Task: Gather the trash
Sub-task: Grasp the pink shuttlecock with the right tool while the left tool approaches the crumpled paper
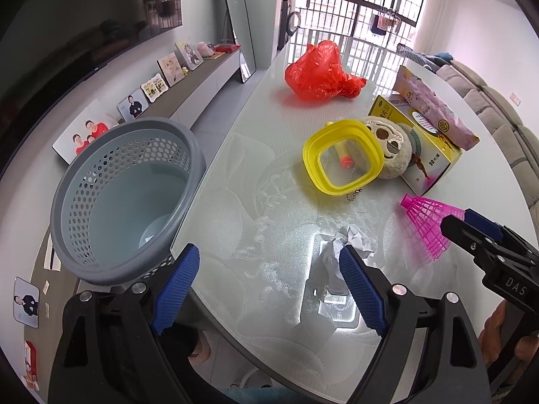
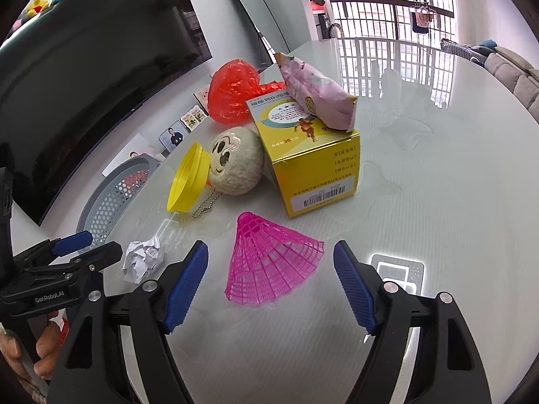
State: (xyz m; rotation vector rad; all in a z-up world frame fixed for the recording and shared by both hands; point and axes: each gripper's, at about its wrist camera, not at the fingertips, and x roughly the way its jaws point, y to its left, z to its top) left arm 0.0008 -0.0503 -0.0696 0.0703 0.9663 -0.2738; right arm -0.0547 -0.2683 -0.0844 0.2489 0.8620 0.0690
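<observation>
Frosted white glass is forming the top of the desk (image 1: 256, 155), which is carrying a scatter of small things. Left tongs (image 1: 269, 269) are standing wide above the near edge, gripping nothing; a crumpled white paper ball (image 1: 350, 239) is lying on the desk just behind the tip of their right-hand blue pad, and whether the pad is touching it cannot be told. Right tongs (image 2: 271, 259) are also standing wide and holding nothing, with a pink plastic shuttlecock (image 2: 269, 262) lying on its side on the desk between and just beyond their blue pads, neither pad pressing on it. Farther back, a yellow-rimmed lid (image 1: 343, 155) is leaning against a round beige plush face (image 1: 390, 148), a short bead chain trailing beneath. Beside the plush, a yellow carton (image 2: 316, 165) is standing with a pink wrapper (image 2: 316, 91) resting on top. A crumpled red plastic bag (image 1: 323, 70) is sitting near the far end. Off the desk's left edge, a grey perforated bin (image 1: 124, 195) is standing open, well apart from the shuttlecock. A person's fingers are wrapping each handle.
</observation>
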